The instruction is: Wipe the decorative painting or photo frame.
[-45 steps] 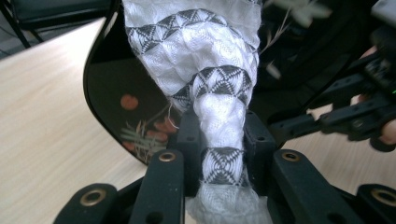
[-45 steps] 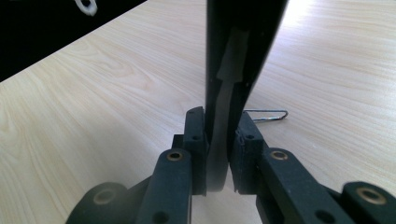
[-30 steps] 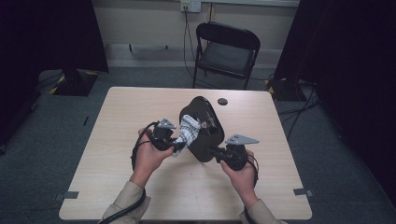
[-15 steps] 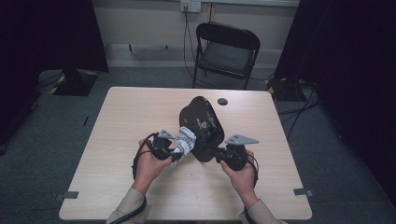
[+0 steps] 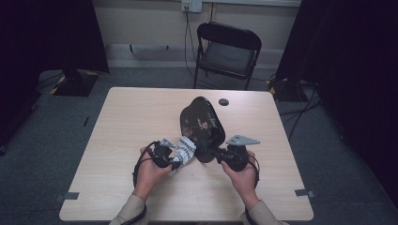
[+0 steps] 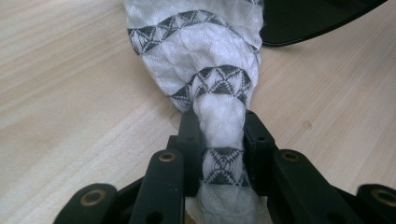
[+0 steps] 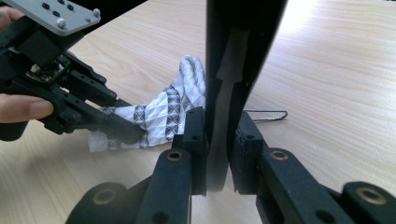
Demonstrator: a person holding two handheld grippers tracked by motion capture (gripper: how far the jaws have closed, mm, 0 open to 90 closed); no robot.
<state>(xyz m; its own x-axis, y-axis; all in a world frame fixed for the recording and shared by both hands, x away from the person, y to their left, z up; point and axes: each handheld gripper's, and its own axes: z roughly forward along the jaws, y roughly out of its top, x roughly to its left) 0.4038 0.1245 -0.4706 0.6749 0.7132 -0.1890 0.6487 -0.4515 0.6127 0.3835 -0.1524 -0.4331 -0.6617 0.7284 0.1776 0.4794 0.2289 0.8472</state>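
A pale wooden table [image 5: 141, 122] stands on grey carpet before a black folding chair [image 5: 227, 51]. From the high view, the left gripper [image 5: 174, 157] pinches a white patterned cloth [image 5: 185, 150] against the lower edge of a black lacquered tray [image 5: 202, 125], which the right gripper [image 5: 217, 153] holds tilted up. In the left gripper view, the jaws clamp the bunched cloth [image 6: 205, 70] over the tabletop. In the right gripper view, the jaws squeeze the tray's rim [image 7: 238, 42]; a wire clip [image 7: 266, 115] lies behind.
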